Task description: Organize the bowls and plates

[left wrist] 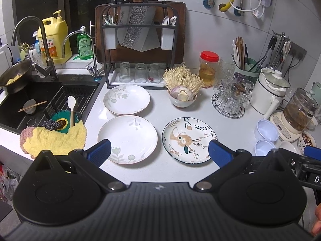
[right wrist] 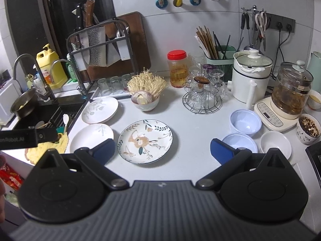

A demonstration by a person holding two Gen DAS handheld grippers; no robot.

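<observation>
While both hand-held grippers, left (left wrist: 159,152) and right (right wrist: 162,150), hover agape and empty, three plates (left wrist: 127,139) and two bowls (right wrist: 245,121) lie apart on the table (right wrist: 196,124), bare surface between.

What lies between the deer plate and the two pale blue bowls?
Nothing: between the deer plate and the pale blue bowls lies only bare white counter, shown best in the right wrist view.
</observation>
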